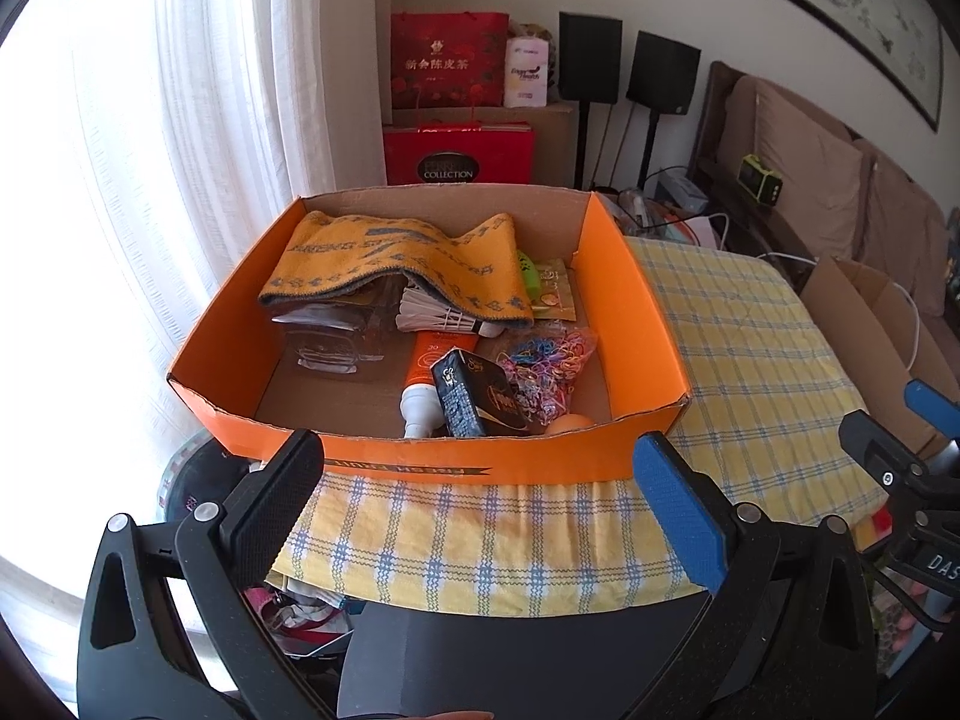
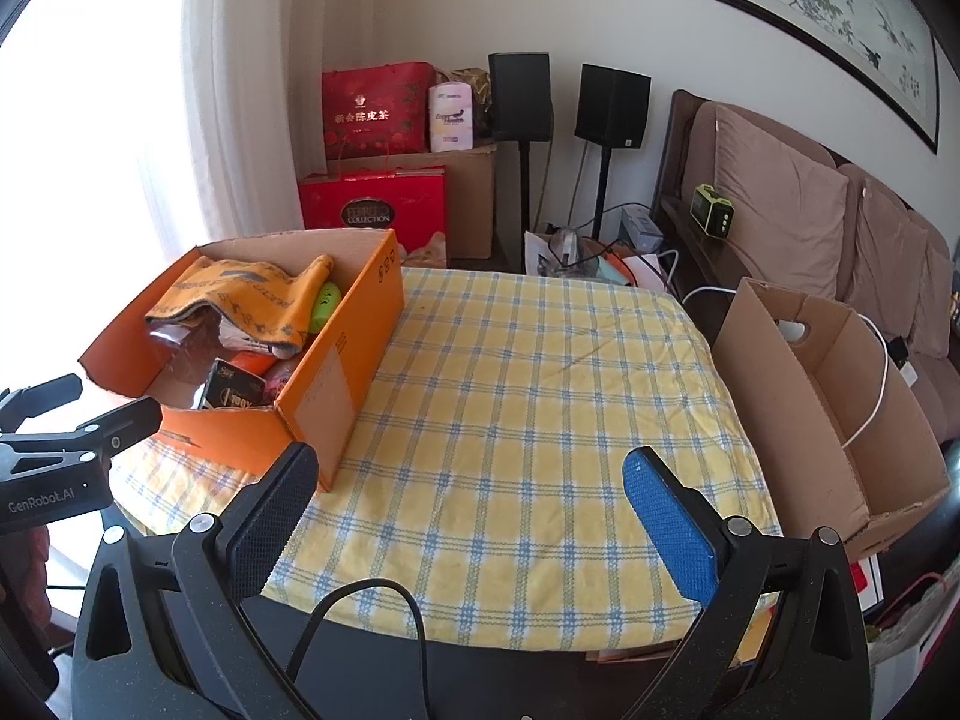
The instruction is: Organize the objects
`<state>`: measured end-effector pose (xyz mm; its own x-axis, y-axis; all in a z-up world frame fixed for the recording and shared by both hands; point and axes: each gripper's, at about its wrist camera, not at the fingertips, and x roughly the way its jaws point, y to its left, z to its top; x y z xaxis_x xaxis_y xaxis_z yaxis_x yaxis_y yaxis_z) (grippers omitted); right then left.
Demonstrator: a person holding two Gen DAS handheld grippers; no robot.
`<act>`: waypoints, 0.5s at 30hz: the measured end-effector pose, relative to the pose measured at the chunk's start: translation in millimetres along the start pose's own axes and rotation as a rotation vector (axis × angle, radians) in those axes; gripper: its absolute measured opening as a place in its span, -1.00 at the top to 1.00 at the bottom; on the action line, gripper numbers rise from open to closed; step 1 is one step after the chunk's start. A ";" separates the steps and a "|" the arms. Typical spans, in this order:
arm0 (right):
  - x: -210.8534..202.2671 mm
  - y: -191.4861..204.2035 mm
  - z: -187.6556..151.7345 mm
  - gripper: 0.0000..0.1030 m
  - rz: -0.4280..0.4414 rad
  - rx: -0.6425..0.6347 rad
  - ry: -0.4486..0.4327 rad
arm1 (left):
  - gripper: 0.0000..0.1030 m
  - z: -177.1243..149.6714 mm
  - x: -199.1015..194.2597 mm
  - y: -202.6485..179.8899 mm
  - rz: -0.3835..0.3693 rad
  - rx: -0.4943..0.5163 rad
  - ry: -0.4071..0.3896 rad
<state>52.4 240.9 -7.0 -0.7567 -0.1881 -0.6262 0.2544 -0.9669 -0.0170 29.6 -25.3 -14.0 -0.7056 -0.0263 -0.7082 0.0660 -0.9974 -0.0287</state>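
Note:
An orange cardboard box [image 1: 636, 312] [image 2: 360, 324] stands on the left part of a yellow checked cloth [image 2: 528, 396] [image 1: 756, 372]. Inside lie an orange towel [image 1: 396, 258], a shuttlecock [image 1: 432, 315], an orange tube with a white cap [image 1: 423, 384], a small black carton [image 1: 465, 396], a bag of coloured rubber bands [image 1: 546, 366] and a clear plastic pack [image 1: 330, 342]. My left gripper [image 1: 477, 450] is open just in front of the box's near wall, holding nothing. My right gripper [image 2: 471, 468] is open over the bare cloth, right of the box.
A brown divided cardboard box [image 2: 828, 396] stands at the table's right edge with a white cable in it. Behind are red gift bags [image 1: 450, 60], two black speakers [image 2: 612, 102] on stands and a brown sofa [image 2: 780, 216]. A white curtain [image 1: 150, 180] hangs at left.

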 end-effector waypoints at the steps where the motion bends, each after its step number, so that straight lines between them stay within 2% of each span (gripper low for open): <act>1: 0.0 0.5 0.1 -0.99 0.000 -0.001 0.000 | -1.00 -0.1 -0.1 -0.1 0.003 0.001 -0.001; 15: 0.6 1.5 -0.2 -0.99 0.005 0.004 0.004 | -1.00 -1.1 -1.0 -7.8 0.010 0.029 -0.008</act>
